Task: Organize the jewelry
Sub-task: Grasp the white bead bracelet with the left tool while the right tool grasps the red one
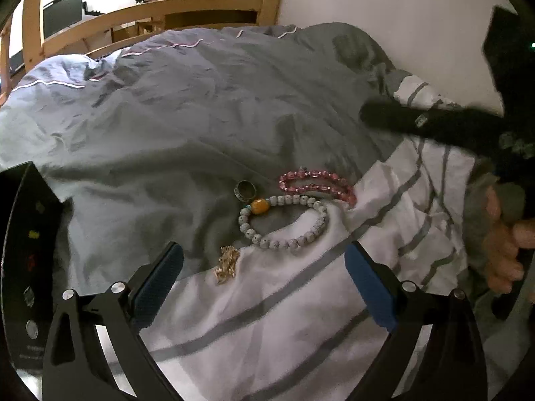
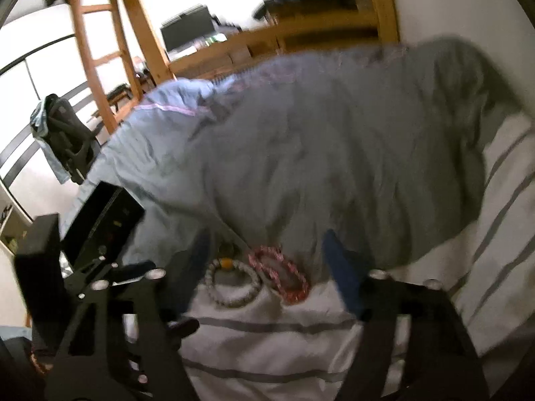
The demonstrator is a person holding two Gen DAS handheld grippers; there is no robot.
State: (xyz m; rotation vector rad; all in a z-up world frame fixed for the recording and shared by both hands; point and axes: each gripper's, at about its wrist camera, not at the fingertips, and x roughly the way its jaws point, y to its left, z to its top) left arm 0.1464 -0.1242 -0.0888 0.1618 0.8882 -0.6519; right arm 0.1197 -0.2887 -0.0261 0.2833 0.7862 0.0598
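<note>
While both my grippers hang spread and empty, the jewelry lies on the bed ahead.
White bracelet sits just beyond my left gripper, long axis crosswise; right gripper looks about as near, its view blurred.

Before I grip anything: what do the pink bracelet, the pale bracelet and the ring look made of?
Pink bracelet: translucent beads with bright glints, likely glass or crystal. Pale bracelet: matte off-white speckled beads, perhaps seed or stone, with one glossy amber-orange bead, maybe resin. Ring: dark dull metal, seemingly tarnished silver.
</note>
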